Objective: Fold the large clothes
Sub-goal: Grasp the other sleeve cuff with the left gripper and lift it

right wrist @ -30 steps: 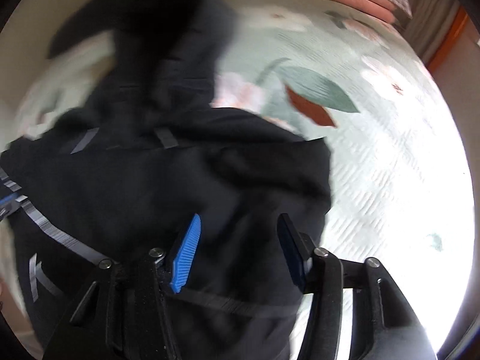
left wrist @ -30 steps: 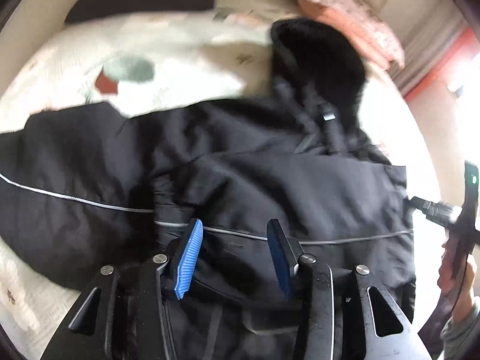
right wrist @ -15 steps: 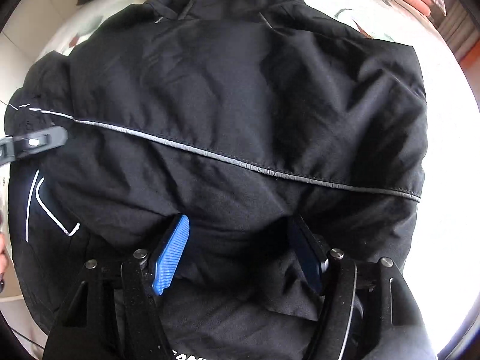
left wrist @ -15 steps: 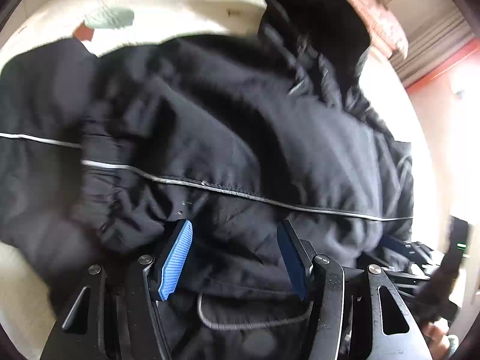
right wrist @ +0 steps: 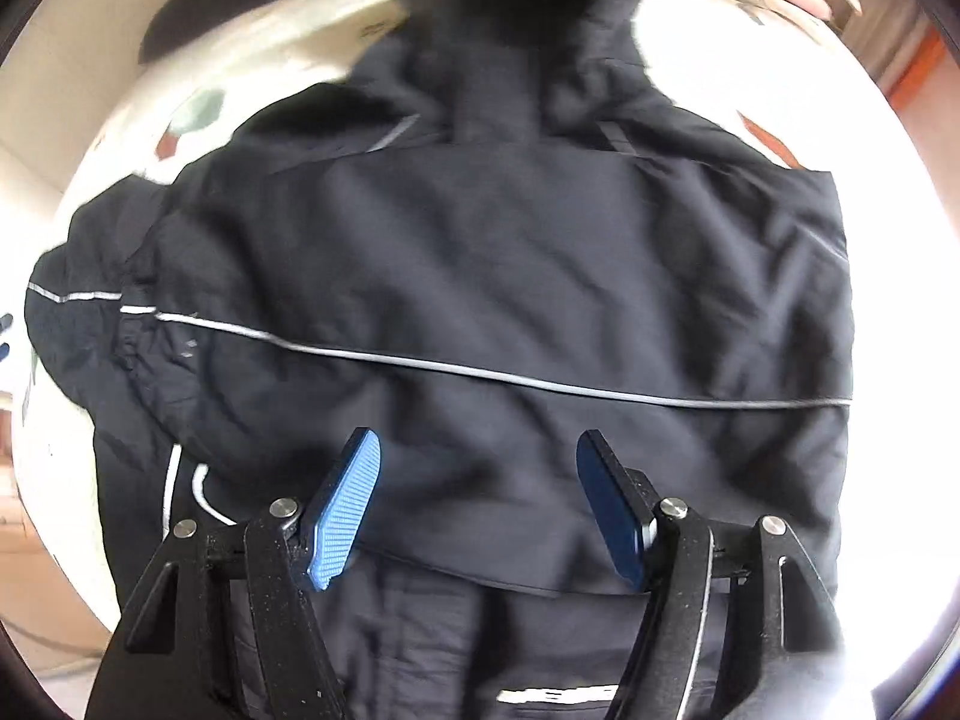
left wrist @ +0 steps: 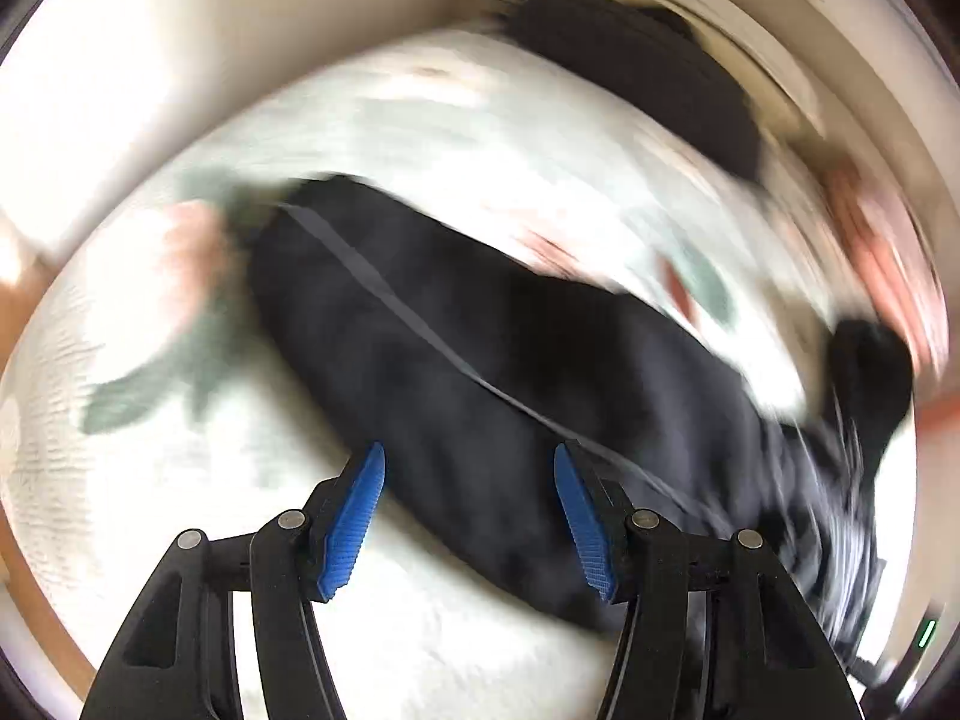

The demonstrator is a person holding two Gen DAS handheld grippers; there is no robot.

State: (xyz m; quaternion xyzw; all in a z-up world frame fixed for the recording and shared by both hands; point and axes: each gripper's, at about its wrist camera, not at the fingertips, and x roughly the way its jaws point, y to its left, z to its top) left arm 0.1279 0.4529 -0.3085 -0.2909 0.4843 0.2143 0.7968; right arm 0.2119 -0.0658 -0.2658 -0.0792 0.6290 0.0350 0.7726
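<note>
The black jacket (right wrist: 492, 300) lies spread on the floral bedspread (right wrist: 750, 78), hood at the far end, a thin reflective stripe (right wrist: 480, 369) crossing just beyond the fingertips. The right gripper (right wrist: 477, 504) hovers low over its lower back, blue pads (right wrist: 342, 510) spread wide, pinching nothing. The left gripper (left wrist: 468, 516), in a blurred view, points along the sleeve (left wrist: 480, 372), fingers spread as well, fabric between them but not clamped.
</note>
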